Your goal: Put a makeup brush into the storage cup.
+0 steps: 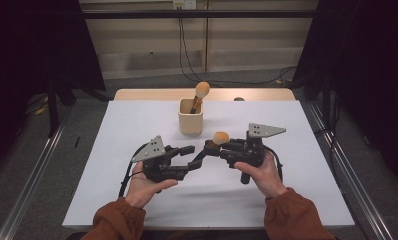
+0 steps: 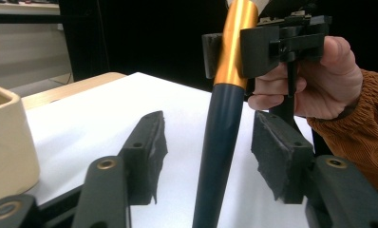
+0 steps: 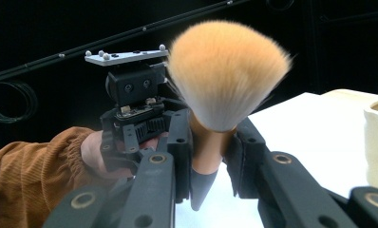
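While the makeup brush point(image 1: 216, 140) hangs above the desk point(image 1: 137, 200) between your two hands, your right hand-held gripper point(image 3: 207, 156) is clenched on its gold ferrule, tuft point(image 3: 227, 71) up. Your left hand-held gripper point(image 2: 206, 152) stands released, its pads point(image 2: 277, 152) clear on either side of the dark handle point(image 2: 220, 156). Just beyond, a cream cup point(image 1: 190, 119) holds a second brush point(image 1: 201, 92). White sheeting covers the desk, a wooden edge point(image 1: 137, 94) shows at the far side, and cables point(image 1: 187, 55) run down the pale back wall between dark curtains.
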Demonstrator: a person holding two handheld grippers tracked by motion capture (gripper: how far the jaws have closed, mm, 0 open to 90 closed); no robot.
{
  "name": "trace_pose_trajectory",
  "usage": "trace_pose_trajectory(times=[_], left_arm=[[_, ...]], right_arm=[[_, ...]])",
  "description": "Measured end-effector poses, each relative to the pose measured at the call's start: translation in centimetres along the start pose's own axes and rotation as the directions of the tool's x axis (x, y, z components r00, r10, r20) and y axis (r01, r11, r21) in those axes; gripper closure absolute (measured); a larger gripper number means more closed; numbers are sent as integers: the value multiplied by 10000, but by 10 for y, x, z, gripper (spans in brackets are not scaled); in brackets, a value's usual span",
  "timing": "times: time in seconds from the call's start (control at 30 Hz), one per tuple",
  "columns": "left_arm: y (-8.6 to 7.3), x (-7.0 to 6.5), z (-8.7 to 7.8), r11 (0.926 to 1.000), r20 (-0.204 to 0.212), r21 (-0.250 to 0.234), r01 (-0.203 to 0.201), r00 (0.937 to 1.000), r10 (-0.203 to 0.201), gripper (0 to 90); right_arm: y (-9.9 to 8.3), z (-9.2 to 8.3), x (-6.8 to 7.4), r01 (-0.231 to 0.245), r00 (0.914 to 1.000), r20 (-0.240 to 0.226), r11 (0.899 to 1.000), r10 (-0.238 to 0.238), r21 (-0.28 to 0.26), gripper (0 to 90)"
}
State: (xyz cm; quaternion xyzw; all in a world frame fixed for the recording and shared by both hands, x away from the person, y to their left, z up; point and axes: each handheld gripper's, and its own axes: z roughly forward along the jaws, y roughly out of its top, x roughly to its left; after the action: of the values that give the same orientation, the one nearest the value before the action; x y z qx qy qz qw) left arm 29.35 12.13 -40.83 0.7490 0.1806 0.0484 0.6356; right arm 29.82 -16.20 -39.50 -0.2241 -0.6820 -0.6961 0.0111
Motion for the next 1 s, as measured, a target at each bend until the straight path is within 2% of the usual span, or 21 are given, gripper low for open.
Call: trace_pose_trajectory(times=[0.1,0.17,0.3,0.37,0.5,0.6,0.77,0.93,1.0], left_arm=[[0,2,-3,9998,-263,26,175,9995,-174,354],[0,5,-5,9988,-477,142,464,9978,-457,221],[-1,9,-7,9979,-1006,430,487,9939,-442,112],[-1,10,-8,9972,-1038,576,471,9938,-409,70],[-1,13,-10,9941,-1190,783,750,9907,-654,36],[-1,13,-11,9946,-1146,885,536,9925,-433,21],[0,14,-14,9942,-1121,853,660,9921,-562,12],[0,15,-17,9937,-1104,819,770,9916,-678,12],[0,15,-16,9928,-1111,986,676,9922,-565,12]], right_arm=[[1,-1,-1,24,10000,49,10000,-24,-20,739],[1,-2,-1,25,9999,120,10000,-26,52,739],[2,-4,-2,47,9997,224,10000,-48,35,739],[3,-6,-2,100,9995,283,9999,-100,18,739],[5,-10,-2,197,9988,448,9998,-200,83,739],[6,-12,-3,180,9985,508,9998,-182,51,739],[8,-16,-4,273,9973,687,9996,-277,77,739],[10,-19,-4,263,9974,662,9994,-278,227,739],[10,-20,-3,311,9973,652,9991,-329,287,739]])
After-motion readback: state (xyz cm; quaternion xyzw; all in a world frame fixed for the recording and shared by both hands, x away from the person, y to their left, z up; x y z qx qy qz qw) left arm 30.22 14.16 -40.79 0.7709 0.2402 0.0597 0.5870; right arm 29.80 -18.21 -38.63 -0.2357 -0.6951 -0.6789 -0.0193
